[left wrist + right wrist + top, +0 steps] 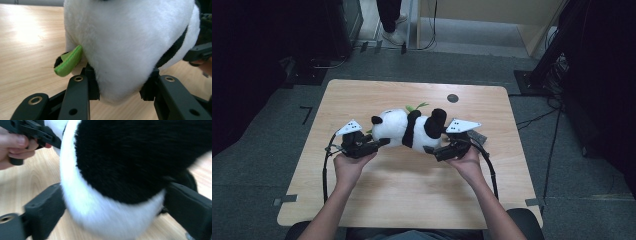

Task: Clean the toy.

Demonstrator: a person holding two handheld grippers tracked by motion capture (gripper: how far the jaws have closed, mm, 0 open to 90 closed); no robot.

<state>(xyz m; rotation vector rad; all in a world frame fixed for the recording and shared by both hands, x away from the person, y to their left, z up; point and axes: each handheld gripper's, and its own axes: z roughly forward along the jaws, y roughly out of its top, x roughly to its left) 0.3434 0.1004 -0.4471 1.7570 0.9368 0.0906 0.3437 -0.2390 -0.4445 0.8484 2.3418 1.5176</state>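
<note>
A black-and-white panda plush (404, 127) stretches sideways over the middle of the wooden table (412, 200), head to the left. My left gripper (382, 143) is shut on the white head end (125, 45), one jaw pressing into each side of it. A green felt leaf (68, 61) pokes out beside the left jaw. My right gripper (428, 149) is shut on the black-and-white rear end (130, 157), fur bulging between its jaws. In the right gripper view the person's other hand (12, 147) holds the left gripper at the top left. Whether the plush rests on the table I cannot tell.
A round dark grommet (452, 98) sits in the tabletop behind the plush. A small dark object (477, 135) lies just right of the right gripper. A person's legs (389, 20) stand beyond the far edge. Dark stands and cables flank the table.
</note>
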